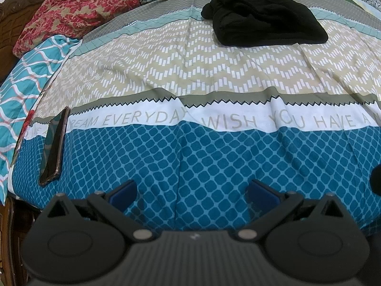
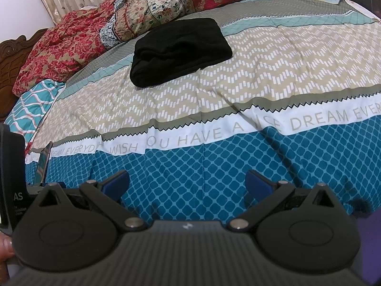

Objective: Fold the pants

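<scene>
Black pants (image 1: 264,19) lie folded into a compact bundle on the far part of the bed; the right wrist view shows the same black pants (image 2: 178,50) left of centre. My left gripper (image 1: 191,191) is open over the near blue-patterned band of the bedsheet (image 1: 214,162), far from the pants, with nothing between its blue pads (image 1: 123,191). My right gripper (image 2: 188,183) is also open and empty above the near blue band of the bedsheet (image 2: 214,166). Both hover near the bed's front edge.
A dark phone (image 1: 53,145) lies on the bed at the near left. Red floral bedding (image 1: 78,12) and patterned cushions are piled along the far side, with a carved wooden headboard (image 2: 14,54) to the left. A teal wavy cloth (image 1: 26,81) hangs at the left edge.
</scene>
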### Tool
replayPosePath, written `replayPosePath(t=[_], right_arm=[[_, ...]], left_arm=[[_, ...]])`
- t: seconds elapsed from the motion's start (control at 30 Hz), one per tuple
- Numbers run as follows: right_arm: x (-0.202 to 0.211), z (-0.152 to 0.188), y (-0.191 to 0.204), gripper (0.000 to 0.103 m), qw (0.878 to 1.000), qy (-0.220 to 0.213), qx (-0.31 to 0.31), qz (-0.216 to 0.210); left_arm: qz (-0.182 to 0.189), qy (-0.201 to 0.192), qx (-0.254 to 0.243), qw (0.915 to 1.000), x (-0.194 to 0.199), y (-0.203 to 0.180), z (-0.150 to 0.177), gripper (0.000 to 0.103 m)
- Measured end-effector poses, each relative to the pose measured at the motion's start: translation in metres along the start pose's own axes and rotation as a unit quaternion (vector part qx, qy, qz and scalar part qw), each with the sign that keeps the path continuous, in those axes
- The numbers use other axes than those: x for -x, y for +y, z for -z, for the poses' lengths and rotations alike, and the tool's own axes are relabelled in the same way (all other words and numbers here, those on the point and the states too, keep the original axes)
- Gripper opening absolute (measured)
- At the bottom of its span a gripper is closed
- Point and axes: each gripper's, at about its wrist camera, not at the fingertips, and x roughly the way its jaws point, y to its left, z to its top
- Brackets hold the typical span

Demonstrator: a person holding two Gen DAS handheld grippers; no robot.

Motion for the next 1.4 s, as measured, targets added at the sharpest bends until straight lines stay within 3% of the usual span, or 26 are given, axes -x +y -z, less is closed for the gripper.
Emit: replayPosePath(t=[0.73, 1.4], right_arm=[[0.013, -0.01, 0.007, 0.103, 0.999, -0.038, 0.036, 0.001], [0.009, -0.057, 0.005, 0.103, 0.996, -0.082, 0.039, 0.002]], left_arm=[[0.011, -0.015, 0.009, 0.9998, 0.012, 0.005, -0.013, 0.103], [0.015, -0.062, 0.005, 0.9979, 0.016, -0.01, -0.07, 0.103]])
